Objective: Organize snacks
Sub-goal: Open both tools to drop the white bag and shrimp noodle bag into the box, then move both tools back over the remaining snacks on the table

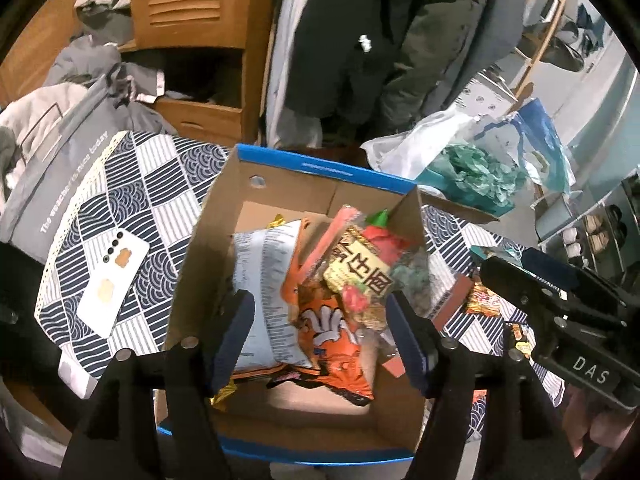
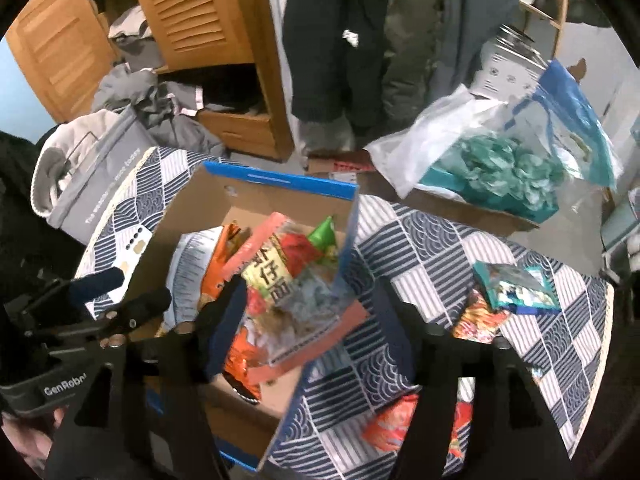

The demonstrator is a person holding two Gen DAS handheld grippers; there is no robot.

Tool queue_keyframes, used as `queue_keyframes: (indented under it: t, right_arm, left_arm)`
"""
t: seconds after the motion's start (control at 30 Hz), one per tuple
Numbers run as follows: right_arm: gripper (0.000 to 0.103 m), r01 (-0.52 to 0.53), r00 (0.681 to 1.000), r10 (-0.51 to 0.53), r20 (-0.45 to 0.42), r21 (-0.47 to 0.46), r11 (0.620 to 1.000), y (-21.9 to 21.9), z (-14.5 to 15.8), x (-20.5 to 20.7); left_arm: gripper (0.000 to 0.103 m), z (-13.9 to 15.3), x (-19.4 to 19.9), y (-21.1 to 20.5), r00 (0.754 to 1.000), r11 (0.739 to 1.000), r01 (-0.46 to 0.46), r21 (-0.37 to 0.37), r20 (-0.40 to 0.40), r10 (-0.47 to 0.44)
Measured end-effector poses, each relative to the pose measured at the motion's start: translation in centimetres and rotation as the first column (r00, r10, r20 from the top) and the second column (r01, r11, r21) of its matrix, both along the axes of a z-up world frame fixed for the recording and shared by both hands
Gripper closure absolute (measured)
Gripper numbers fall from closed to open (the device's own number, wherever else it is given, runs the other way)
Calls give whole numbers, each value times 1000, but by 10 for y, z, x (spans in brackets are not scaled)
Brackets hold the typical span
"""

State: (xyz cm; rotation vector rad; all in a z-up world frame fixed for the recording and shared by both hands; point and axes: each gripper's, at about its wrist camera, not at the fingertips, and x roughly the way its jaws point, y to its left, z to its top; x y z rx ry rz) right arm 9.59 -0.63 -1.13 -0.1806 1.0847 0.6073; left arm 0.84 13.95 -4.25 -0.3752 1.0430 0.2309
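Only the right wrist shows the teal packet (image 2: 516,286) (perhaps snacks) outside the box (image 2: 280,186).

My right tongs (image 2: 308,332) stood open over cardboard box (image 2: 192,216), nothing between fingers. Noodle packet (image 2: 280,280) lay atop orange bag (image 2: 240,360) and white bag (image 2: 188,264) inside box. Teal packet (image 2: 516,286) and red packets (image 2: 476,316) lay on patterned counter (image 2: 432,240). My left tongs (image 2: 120,292) showed at left edge.
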Motion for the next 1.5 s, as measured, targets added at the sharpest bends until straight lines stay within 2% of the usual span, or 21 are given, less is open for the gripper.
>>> queue_keyframes:
  t: [0.13,0.37,0.73,1.03,1.5]
  right_arm:
    - [34,15,1000,-15,4,3,1000,-16,4,-1]
    - [34,56,998,-56,-2,6,998,-50,5,1]
    - [34,132,991,-133,-27,-6,991,-108,-6,9]
    - [34,216,975,-216,-47,-15,976,-163,-16,19]
    - [34,321,943,-323,-82,-37,946,-243,-38,23]
  left_arm:
    - [28,4,4,-16,999,999,33,22,9,-33]
    - [28,7,13,-46,995,995,96,28,8,-97]
    - [27,-2,29,-102,979,978,202,43,-44,-200]
    - [27,-13,39,-148,955,957,288,31,-89,-284]
    - [27,-43,53,-215,888,892,446,76,-163,-430]
